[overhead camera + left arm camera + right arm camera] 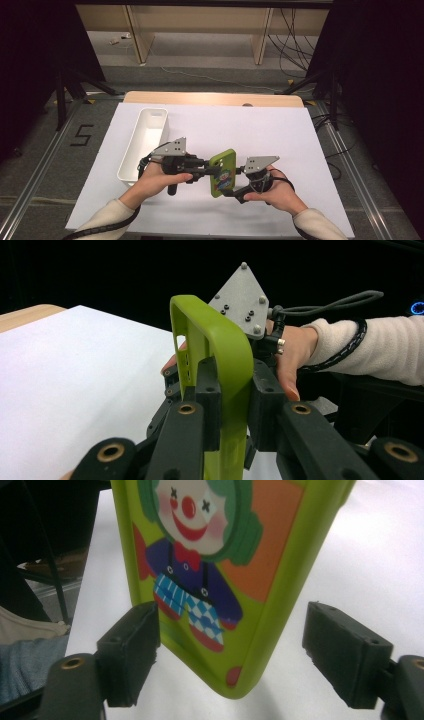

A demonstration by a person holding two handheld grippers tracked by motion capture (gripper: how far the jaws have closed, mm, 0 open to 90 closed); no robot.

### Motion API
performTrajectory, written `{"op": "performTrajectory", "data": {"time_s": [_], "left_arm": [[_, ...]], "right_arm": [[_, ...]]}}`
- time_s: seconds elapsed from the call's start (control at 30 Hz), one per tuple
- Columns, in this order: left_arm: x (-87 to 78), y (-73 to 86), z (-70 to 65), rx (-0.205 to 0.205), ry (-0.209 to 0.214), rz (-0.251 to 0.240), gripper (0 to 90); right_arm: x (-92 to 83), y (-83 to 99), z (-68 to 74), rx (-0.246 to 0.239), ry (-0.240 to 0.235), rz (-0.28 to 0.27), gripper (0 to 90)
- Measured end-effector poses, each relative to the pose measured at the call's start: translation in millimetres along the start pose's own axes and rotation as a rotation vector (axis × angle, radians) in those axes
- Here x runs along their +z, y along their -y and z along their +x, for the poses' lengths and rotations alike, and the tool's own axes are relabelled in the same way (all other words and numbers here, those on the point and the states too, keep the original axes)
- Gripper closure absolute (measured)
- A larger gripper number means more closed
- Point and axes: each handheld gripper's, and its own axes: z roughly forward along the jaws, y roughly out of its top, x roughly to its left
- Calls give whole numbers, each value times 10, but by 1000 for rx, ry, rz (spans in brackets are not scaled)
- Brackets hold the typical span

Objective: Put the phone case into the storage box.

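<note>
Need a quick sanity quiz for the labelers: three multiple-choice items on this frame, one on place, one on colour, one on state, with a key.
1. Where is the white bin?
A. left of the left gripper
B. right of the right gripper
C. on the floor

2. Main colour of the phone case?
A. blue
B. lime green
C. white

3. How is the case held?
A. lying flat on the table
B. clamped on edge by the left gripper
C. clamped by the right gripper

Key: 1 A, the high view shows it there. 2 B, green rim all round. 3 B, left jaws pinch its wall; right jaws stand apart around it.
</note>
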Motion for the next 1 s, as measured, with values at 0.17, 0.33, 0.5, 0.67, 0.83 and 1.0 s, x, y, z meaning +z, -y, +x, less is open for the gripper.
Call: {"op": "performTrajectory", "data": {"time_s": [0.17, 0.33, 0.5, 0.67, 0.83, 1.0], "left_arm": [[6, 7, 7, 5, -2, 3, 779], [3, 23, 31, 0, -17, -1, 779], [-3, 20, 49, 7, -28, -14, 776], [-16, 15, 60, 14, -40, -39, 772], [-30, 7, 72, 34, -61, -64, 766], [-37, 2, 75, 42, -78, -87, 727]], "right_arm": [[-15, -16, -3, -2, -6, -19, 347], [-31, -29, -11, 13, -23, -35, 451], [-50, -35, -25, 25, -25, -36, 535], [-70, -34, -41, 52, -42, -45, 608], [-70, -38, -36, 65, -65, -47, 693], [-75, -55, -16, 66, -67, -42, 773]]}}
